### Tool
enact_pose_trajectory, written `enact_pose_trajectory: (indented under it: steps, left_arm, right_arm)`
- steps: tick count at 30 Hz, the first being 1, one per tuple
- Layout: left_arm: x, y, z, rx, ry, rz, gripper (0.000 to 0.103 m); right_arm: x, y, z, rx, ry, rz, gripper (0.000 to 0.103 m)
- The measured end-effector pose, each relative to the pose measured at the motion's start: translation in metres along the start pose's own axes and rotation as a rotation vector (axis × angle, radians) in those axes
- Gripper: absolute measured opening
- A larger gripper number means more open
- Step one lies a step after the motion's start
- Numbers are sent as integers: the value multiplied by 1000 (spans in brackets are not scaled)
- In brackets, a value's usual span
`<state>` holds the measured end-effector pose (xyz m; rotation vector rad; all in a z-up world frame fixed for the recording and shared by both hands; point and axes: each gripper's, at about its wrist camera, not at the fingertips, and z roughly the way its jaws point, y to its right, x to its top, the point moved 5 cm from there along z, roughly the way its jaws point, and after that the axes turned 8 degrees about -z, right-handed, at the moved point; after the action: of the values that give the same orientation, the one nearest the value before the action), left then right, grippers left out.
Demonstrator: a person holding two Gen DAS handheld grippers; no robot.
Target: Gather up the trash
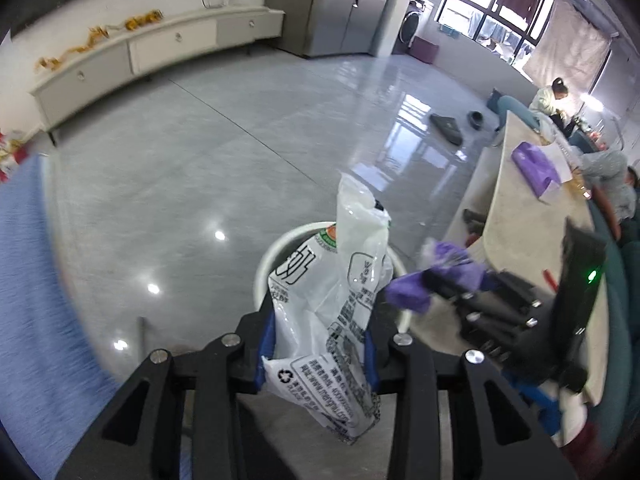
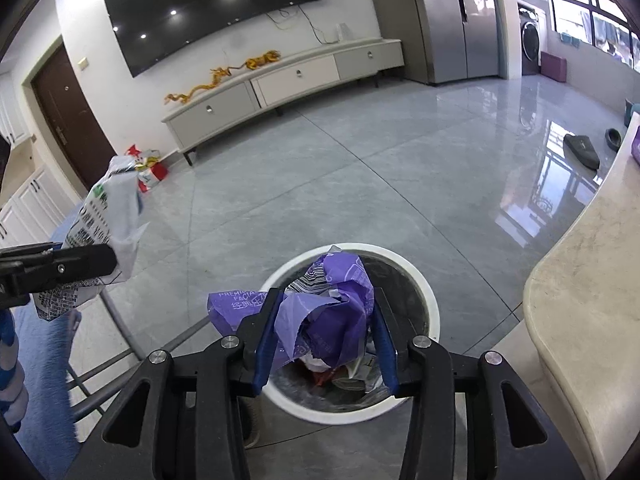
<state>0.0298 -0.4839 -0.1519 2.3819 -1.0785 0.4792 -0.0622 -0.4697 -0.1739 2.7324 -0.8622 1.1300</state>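
The right gripper was gripping a crumpled purple wrapper directly above the round white trash bin, probably ready to drop it. The left gripper clamped a white printed bag near the bin's rim, apparently next.

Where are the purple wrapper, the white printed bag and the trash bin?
purple wrapper (image 2: 332,320), right wrist view, crumpled middle between the pads.
white printed bag (image 1: 328,320), left wrist view, printed middle panel.
trash bin (image 2: 430,300), right wrist view, white rim, right side.

Glossy grey tiled floor under white-rimmed waste bin, slippers beyond.
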Motion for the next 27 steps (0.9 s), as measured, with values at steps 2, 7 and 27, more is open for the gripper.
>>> enact_pose_trajectory:
  steps: [2,7,27]
  left_arm:
    - [5,2,14,-28,-19,-17,43]
    - [15,-3,38,-75,-42,-69,53]
    - [-7,-19,-55,37,147,-65,58]
  right_arm:
    - [2,2,11,-4,-14,2,46]
    - [0,3,29,-20,-40,7,47]
    - [11,-25,-8,-13,-4,-14,58]
